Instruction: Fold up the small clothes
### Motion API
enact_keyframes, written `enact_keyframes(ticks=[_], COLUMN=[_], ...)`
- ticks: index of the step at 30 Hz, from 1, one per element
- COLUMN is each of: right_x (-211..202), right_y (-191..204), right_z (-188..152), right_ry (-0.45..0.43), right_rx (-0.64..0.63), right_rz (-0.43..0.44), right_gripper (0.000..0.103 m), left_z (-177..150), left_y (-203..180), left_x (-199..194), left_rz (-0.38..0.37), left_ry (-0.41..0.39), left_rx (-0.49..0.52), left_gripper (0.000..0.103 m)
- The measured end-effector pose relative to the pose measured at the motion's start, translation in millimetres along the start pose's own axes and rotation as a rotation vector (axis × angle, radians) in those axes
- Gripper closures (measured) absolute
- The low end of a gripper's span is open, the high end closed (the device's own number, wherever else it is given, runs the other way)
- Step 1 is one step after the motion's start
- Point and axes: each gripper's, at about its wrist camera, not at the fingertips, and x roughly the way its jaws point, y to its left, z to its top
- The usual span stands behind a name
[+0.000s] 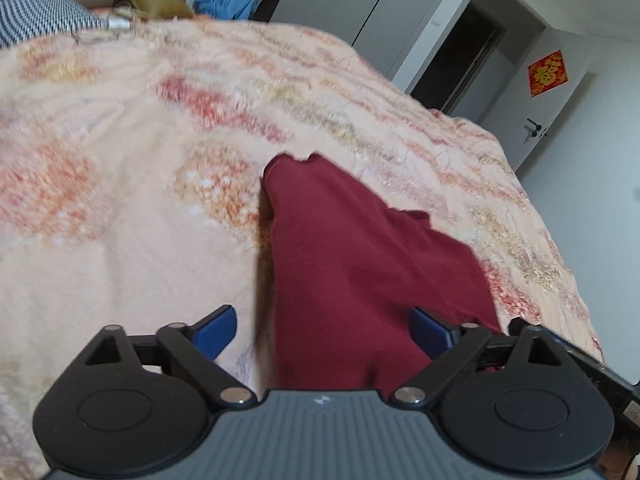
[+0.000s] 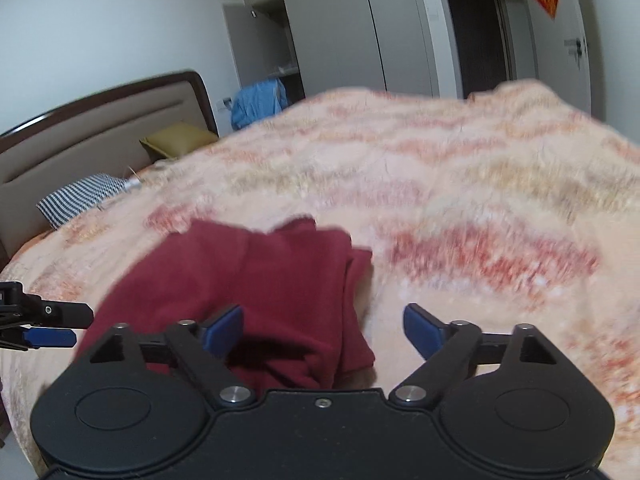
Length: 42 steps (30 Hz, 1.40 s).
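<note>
Cloth point(image 1: 360, 264), dark red and soft, lies folded in a lumpy pile on fuzzy blanket point(image 1: 120, 184). Left gripper point(image 1: 324, 334) and right gripper point(image 2: 323, 334) both have jaws wide apart, holding nothing.

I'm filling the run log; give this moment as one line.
left gripper: open, empty | right gripper: open, empty | dark red garment: folded, on blanket

both hand-held grippers, left point(image 1: 322, 330) and right point(image 2: 323, 330), gape wide, tilted downward.
</note>
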Motion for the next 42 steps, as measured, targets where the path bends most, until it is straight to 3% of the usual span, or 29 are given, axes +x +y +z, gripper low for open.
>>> enact_keyframes(ticks=[9, 18, 32, 42], right_x=[-94, -178, -248, -250], right_y=[39, 67, 91, 93], right_z=[13, -19, -117, -145], right_ry=[-0.202, -0.299, -0.294, -0.276], right_rx=[-0.08, -0.094, -0.12, -0.106], right_rz=[0.041, 0.05, -0.007, -0.042], right_gripper=[0.001, 0.001, 0.001, 0.001], left_z=[-21, -67, -168, -197], left_y=[-35, -45, -25, -17], left_x=[-88, -166, -216, -216], left_rz=[0.041, 0.074, 0.169, 0.168], left_ry=[-0.161, -0.277, -0.356, -0.354], left_rx=[0.12, 0.193, 0.263, 0.275], left_gripper=[0.0, 0.0, 0.0, 0.0])
